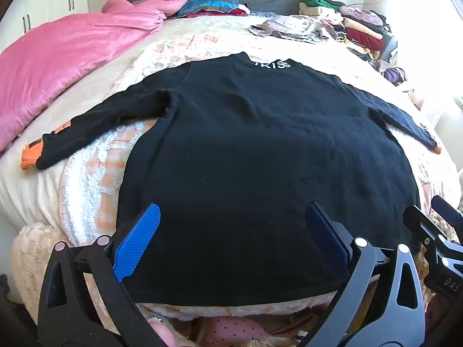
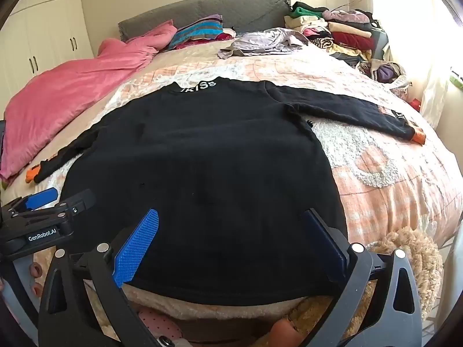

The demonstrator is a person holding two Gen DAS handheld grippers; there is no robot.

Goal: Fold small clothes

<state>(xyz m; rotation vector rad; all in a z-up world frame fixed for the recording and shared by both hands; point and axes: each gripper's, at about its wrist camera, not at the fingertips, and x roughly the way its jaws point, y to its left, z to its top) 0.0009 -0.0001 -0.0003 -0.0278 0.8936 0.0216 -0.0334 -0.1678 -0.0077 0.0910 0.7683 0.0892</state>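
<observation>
Both grippers hang with jaws wide apart over the near hem of a black sweater spread flat on the bed.

Nearest, the left gripper [image 1: 231, 237] and the right gripper [image 2: 230, 240], empty and side by side, tilt down toward the hem, neither pad touching cloth as far as can be told. The black long-sleeved sweater [image 1: 246, 150] lies straight ahead of both, its long axis running away from the jaws to the lettered collar [image 1: 272, 64], sleeves spread sideways to orange cuffs; each hand is nearer its own sleeve. The knit looks soft and matte on a fluffy peach-and-white blanket [image 2: 390, 173]. Beyond lie a pink quilt [image 1: 72, 57] and stacked clothes [image 2: 341, 31].
</observation>
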